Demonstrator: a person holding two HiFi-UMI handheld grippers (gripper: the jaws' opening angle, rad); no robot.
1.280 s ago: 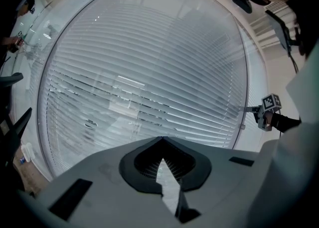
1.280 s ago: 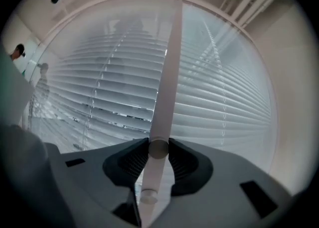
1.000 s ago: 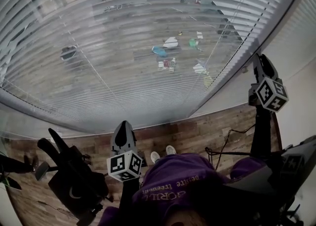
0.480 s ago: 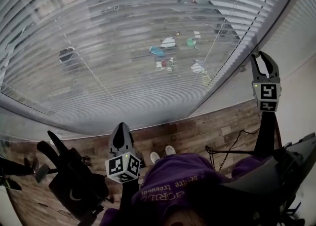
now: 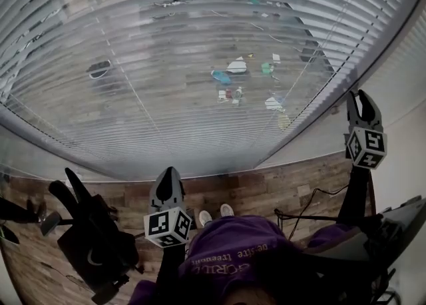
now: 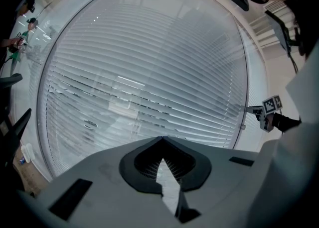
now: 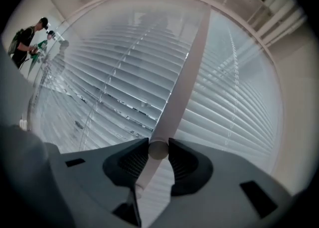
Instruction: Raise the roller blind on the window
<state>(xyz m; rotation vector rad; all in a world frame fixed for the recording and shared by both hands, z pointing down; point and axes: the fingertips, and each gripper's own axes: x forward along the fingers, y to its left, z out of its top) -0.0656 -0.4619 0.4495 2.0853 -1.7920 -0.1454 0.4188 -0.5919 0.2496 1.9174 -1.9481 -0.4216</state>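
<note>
Right gripper view: my right gripper (image 7: 159,145) is clamped on the pale wand (image 7: 182,77) of the blind (image 7: 114,87). Both dark pads touch the rod just above its lower end.
Left gripper view: my left gripper (image 6: 162,140) has its jaw tips closed together and holds nothing. Slats show through the gap behind the tips.
Blind: slatted, it hangs across the whole window in front of me, and its lower edge is close to the floor (image 5: 266,187).
Cut off: the blind's top runs out of the head view. In the right gripper view I cannot make out where the wand joins at the top.
Hard to read: small bright shapes (image 5: 233,77) sit behind the slats. I cannot tell whether they lie beyond the glass or are reflections.
Small and far: two people (image 7: 30,38) stand at the far left edge of the right gripper view.
Edges: the right gripper is at the blind's right edge, near the pale wall (image 5: 406,144). The left gripper sits low at the middle, well apart from it.
Room: there is bare floor between the blind and my shoes (image 5: 213,214). A dark stand (image 5: 90,240) crowds the near left.
</note>
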